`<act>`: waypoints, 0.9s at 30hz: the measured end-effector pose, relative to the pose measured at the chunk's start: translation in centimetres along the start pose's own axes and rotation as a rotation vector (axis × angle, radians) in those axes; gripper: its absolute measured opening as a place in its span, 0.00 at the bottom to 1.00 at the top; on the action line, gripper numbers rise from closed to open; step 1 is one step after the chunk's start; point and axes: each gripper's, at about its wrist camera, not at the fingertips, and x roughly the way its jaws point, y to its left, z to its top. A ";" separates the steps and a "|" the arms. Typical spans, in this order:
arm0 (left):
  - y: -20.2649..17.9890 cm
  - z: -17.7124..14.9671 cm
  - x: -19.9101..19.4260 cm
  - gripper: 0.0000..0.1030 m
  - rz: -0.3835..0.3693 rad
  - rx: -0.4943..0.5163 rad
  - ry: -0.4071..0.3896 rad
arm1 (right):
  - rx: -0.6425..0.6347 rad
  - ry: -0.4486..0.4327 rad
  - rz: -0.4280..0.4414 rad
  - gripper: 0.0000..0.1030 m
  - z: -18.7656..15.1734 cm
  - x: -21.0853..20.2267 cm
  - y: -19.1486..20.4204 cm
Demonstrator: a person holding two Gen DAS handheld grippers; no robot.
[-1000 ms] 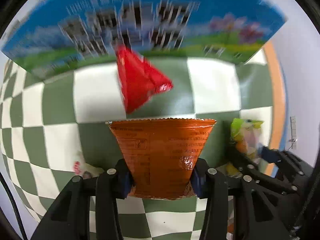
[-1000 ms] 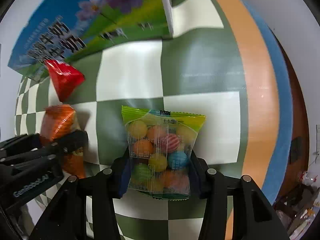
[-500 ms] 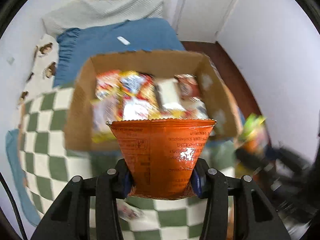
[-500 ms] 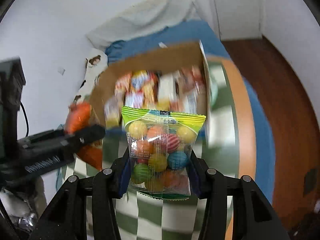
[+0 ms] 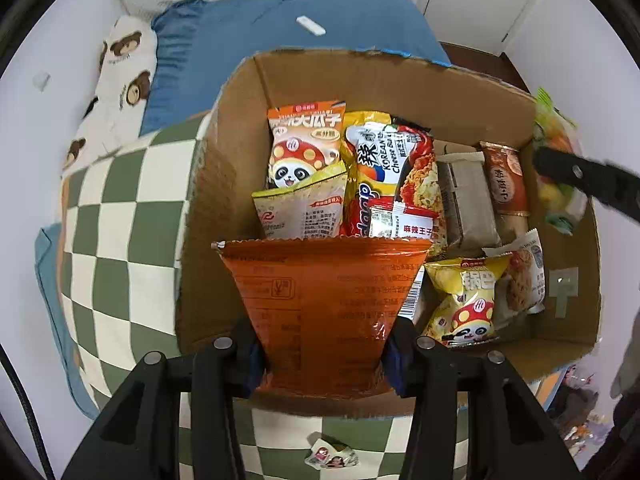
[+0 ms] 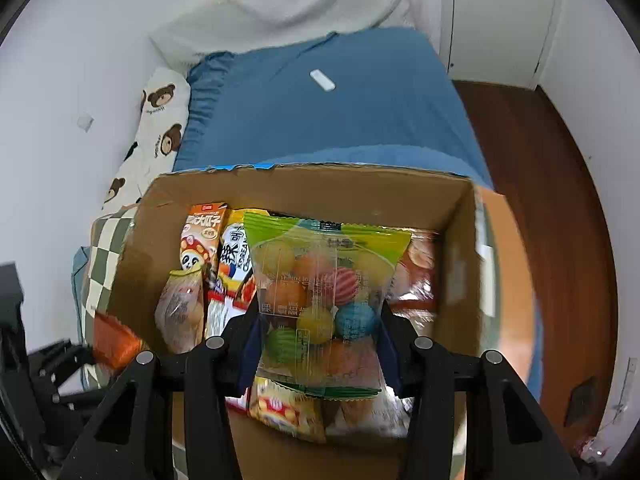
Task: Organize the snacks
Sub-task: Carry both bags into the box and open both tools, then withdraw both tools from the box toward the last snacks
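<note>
Left wrist view: the left gripper (image 5: 324, 354) clenches an orange foil snack packet (image 5: 324, 300) above the open cardboard box (image 5: 384, 80) of snacks ahead. Beside it, the right gripper (image 6: 318, 346) grasps a clear green-topped candy bag (image 6: 320, 296). Dropping-in step; next likely lowering and releasing.

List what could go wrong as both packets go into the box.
1. The cardboard box is already crowded with packets, so the orange packet in the left gripper may land on top and slide rather than settle.
2. The candy bag in the right gripper hangs over the same box; the two grippers could bump if both lower together.
3. The orange packet sits near the box's near wall and might catch its rim.
</note>
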 end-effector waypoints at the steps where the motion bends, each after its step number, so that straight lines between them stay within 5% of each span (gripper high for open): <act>1: 0.1 0.1 0.3 0.44 -0.007 -0.010 0.007 | 0.015 0.004 0.008 0.51 1.0 0.9 -0.1; 2: 0.3 0.3 0.5 0.46 -0.015 -0.025 0.013 | 0.025 0.006 0.011 0.58 1.1 1.6 -0.3; 3: 0.3 0.4 0.5 0.57 -0.026 -0.037 0.014 | 0.031 0.016 0.008 0.79 1.4 2.1 -0.4; 4: 0.4 0.4 0.4 0.76 -0.033 -0.043 0.015 | 0.033 0.029 -0.004 0.90 1.3 2.5 -0.6; 6: 0.3 0.5 0.1 0.93 -0.037 -0.050 0.005 | 0.038 0.034 -0.004 0.95 1.2 2.8 -1.1; 27: -1.0 -1.8 -2.1 0.94 0.007 -0.060 -0.104 | 0.022 0.005 -0.124 0.96 -7.5 -1.3 -0.8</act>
